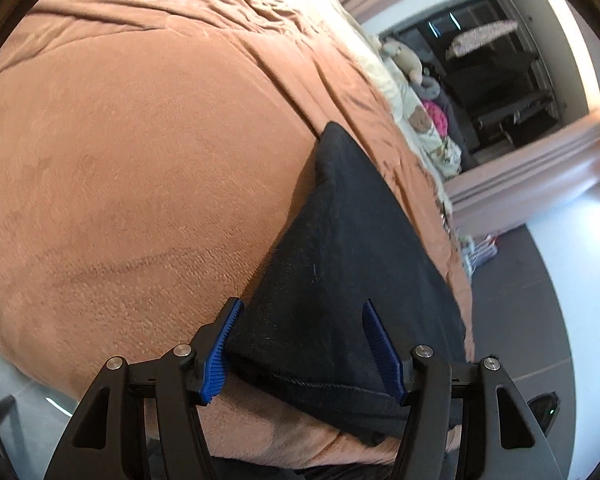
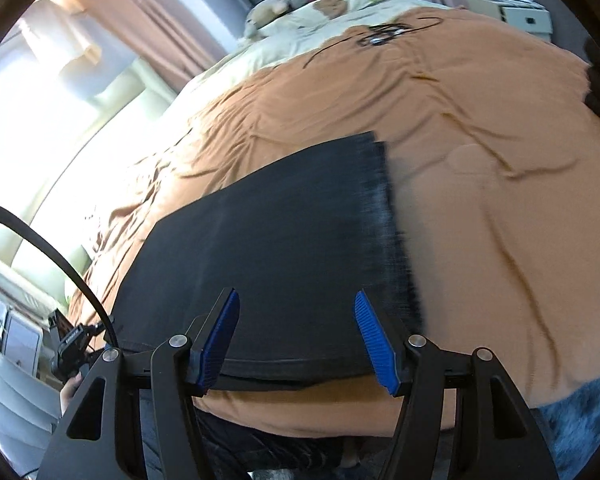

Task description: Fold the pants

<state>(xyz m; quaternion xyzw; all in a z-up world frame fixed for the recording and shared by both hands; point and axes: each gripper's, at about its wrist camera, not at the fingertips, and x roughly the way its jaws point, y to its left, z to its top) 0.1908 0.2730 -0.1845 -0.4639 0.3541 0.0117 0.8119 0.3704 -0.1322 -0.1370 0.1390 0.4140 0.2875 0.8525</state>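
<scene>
The left gripper (image 1: 303, 350) holds its ribbed blue pads (image 1: 381, 350) spread apart, pinching nothing; the right gripper (image 2: 298, 344) gapes likewise. Just beyond both lie the folded black pants (image 2: 268, 256), a flat, matte, roughly rectangular slab of denim-like cloth on the plush, creased orange-brown blanket (image 1: 140, 160). Farther off sits a cream stuffed toy (image 2: 266, 10).

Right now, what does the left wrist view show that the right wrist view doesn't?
Left wrist only: the left gripper, open over the pants' near hem, and a dark shelf past the bed. Right wrist only: the right gripper, open, a black cable lying on the blanket, and a bright window. Both: the folded black pants on the brown blanket, plus toys at the bed's far end.
</scene>
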